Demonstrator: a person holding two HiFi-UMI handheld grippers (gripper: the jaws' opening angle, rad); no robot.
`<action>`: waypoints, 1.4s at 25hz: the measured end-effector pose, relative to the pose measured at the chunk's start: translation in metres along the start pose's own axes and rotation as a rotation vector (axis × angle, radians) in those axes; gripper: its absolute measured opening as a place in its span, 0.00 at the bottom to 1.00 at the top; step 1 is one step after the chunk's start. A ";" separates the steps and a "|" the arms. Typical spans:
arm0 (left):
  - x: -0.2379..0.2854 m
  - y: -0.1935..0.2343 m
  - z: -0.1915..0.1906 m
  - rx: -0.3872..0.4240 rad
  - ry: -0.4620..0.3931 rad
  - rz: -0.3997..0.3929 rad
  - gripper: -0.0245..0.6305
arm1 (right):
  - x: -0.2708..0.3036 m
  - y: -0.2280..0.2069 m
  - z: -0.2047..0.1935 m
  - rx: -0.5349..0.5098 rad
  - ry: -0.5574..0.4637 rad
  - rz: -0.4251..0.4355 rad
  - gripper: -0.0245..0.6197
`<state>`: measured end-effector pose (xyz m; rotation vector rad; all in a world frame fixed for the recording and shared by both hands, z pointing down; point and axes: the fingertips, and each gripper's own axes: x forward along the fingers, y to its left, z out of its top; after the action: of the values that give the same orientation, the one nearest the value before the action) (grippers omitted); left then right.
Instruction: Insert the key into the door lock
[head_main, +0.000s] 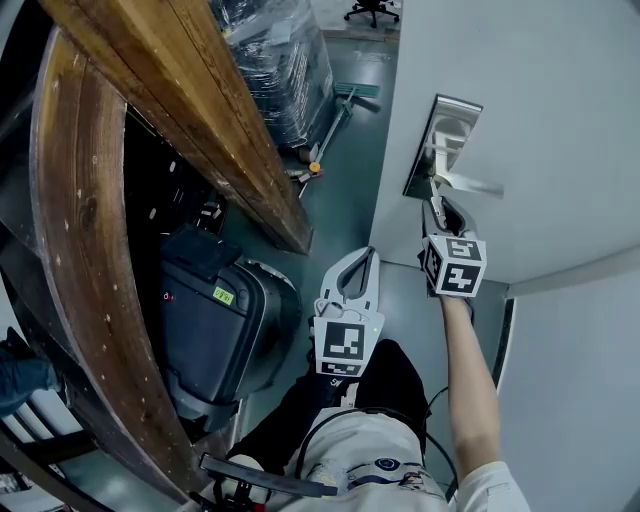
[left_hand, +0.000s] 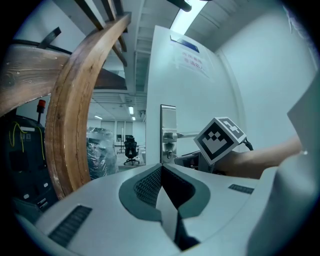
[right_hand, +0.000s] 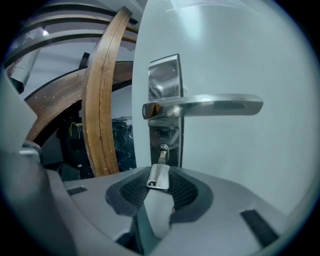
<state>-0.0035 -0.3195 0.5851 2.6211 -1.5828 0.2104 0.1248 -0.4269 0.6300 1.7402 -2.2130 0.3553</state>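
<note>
A silver lock plate (head_main: 441, 140) with a lever handle (head_main: 470, 184) is on the white door (head_main: 540, 110). My right gripper (head_main: 438, 207) is right below the handle, shut on a small silver key (right_hand: 158, 176). In the right gripper view the key's blade reaches the keyhole (right_hand: 163, 148) under the handle (right_hand: 205, 106), and its tip looks to be in the slot. My left gripper (head_main: 368, 258) hangs lower and to the left, away from the door, shut and empty. Its own view shows its jaws closed together (left_hand: 160, 171) and the lock plate (left_hand: 168, 131) further off.
Heavy curved wooden beams (head_main: 75, 230) fill the left side. A dark case (head_main: 215, 320) stands on the floor beneath them. Beyond the door's edge are a wrapped pallet (head_main: 275, 60) and an office chair (head_main: 372, 10). The person's legs (head_main: 360, 400) are below the grippers.
</note>
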 end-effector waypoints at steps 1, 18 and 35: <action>0.000 0.000 0.000 0.001 0.001 -0.001 0.04 | 0.001 -0.001 0.001 0.001 -0.001 -0.001 0.22; 0.003 0.008 0.001 -0.008 0.014 0.013 0.04 | 0.012 0.004 0.012 0.103 0.036 -0.181 0.22; 0.008 0.017 -0.011 -0.008 0.031 0.037 0.04 | 0.036 -0.006 0.022 0.114 -0.012 -0.244 0.22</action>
<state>-0.0156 -0.3327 0.5973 2.5714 -1.6196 0.2445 0.1207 -0.4691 0.6241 2.0498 -1.9915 0.4197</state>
